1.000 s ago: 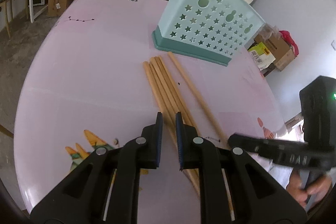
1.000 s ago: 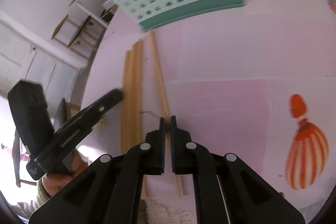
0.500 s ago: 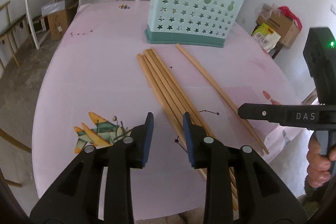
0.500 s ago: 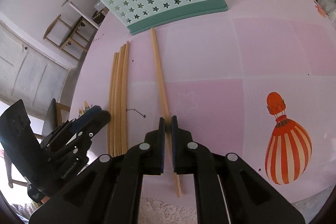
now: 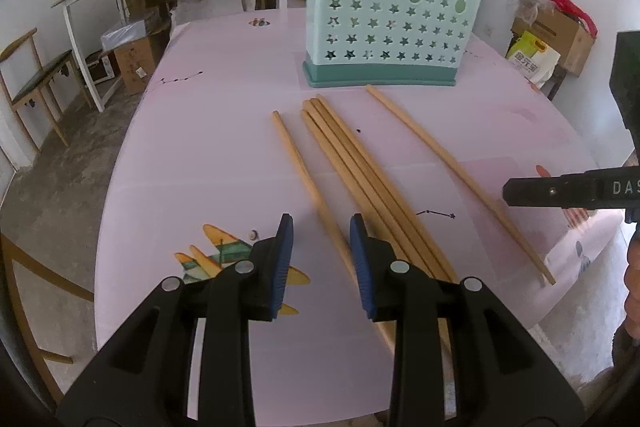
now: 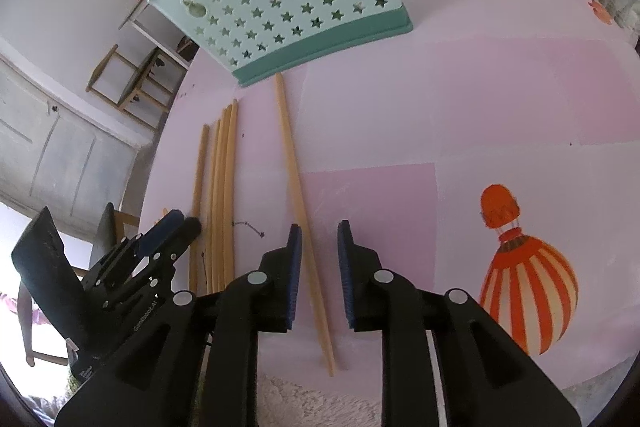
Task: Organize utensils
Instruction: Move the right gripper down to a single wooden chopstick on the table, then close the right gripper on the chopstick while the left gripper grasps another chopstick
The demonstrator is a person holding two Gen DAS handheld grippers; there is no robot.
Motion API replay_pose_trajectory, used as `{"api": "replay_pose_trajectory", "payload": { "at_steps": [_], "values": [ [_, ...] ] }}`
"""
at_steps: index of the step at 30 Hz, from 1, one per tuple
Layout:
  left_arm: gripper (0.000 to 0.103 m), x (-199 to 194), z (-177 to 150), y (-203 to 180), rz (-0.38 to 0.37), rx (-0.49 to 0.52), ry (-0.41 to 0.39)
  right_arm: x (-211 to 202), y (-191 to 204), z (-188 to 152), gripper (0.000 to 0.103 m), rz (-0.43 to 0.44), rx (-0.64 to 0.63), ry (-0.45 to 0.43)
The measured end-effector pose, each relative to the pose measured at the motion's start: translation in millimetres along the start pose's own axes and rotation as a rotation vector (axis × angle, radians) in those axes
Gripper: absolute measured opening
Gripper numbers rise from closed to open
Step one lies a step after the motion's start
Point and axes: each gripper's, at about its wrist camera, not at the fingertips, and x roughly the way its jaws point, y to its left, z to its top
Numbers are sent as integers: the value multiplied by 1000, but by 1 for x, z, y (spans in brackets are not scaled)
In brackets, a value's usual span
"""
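Left wrist view: your left gripper [image 5: 322,241] hangs released, jaws straddling one separated wooden chopstick [image 5: 306,183] lying on the pink table [image 5: 208,155], pads clear of it. The bundled chopsticks [image 5: 360,171] lie just beside; closing off-centre could catch a neighbour or roll the stick away. The mint star-perforated plastic utensil holder [image 5: 394,35] stands upright beyond.

Right wrist view: your right gripper [image 6: 318,251] is opening, released, around the lone long chopstick [image 6: 296,183], which rests flat on the table. Only here do you see that stick's near tip by the table edge, where a nudge could tip it off.
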Motion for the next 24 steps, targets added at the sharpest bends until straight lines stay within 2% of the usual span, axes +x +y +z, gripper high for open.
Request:
{"api": "replay_pose_trajectory", "payload": {
  "at_steps": [3, 10, 16, 17, 21, 24],
  "values": [
    [28, 0, 1, 7, 11, 0, 2, -2, -1, 1, 25, 2, -13, -9],
    [6, 1, 5, 23, 17, -14, 18, 9, 18, 9, 26, -25, -140, -4],
    [5, 1, 5, 30, 4, -32, 25, 22, 36, 7, 26, -99, -256, -1],
    [5, 1, 5, 31, 5, -32, 25, 22, 39, 7, 25, -113, -271, -3],
    [5, 0, 4, 32, 2, -43, 32, 22, 41, 7, 7, -153, -280, -3],
    [5, -1, 3, 34, -8, -60, 41, 19, 34, 10, 7, -144, -238, 3]
  ]
}}
